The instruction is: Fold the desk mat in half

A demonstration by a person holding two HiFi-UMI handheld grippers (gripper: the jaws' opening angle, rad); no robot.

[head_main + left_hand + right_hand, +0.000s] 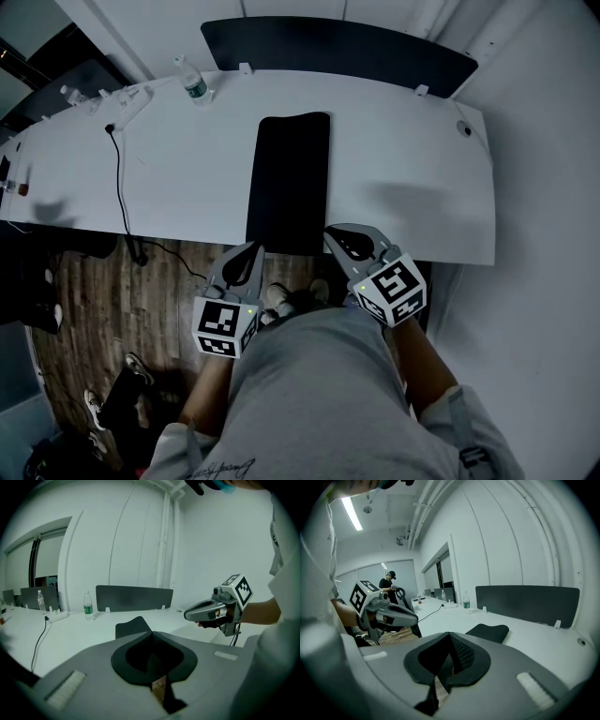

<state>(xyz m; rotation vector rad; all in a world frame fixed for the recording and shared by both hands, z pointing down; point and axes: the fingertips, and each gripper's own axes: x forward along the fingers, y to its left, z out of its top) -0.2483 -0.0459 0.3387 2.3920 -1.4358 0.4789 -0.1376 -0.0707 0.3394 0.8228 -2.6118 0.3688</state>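
A black desk mat (pixel 291 178) lies flat on the white desk (pixel 403 187), running from the middle of the desk to its front edge. My left gripper (pixel 252 249) hovers at the front edge by the mat's near left corner, jaws shut and empty. Beside the near right corner my right gripper (pixel 334 233) is also shut, with nothing in it. The left gripper view shows the mat (pixel 132 626) just past my closed jaws and the right gripper (pixel 187 616) to the right. In the right gripper view the mat (pixel 490 632) lies ahead and the left gripper (pixel 415 618) is at left.
A water bottle (pixel 193 82) stands at the back left near a power strip (pixel 127 98) with a black cable (pixel 120 178) trailing off the front edge. A dark divider panel (pixel 337 52) lines the far edge. Wooden floor (pixel 103 300) lies below. A person (pixel 389 585) stands far off.
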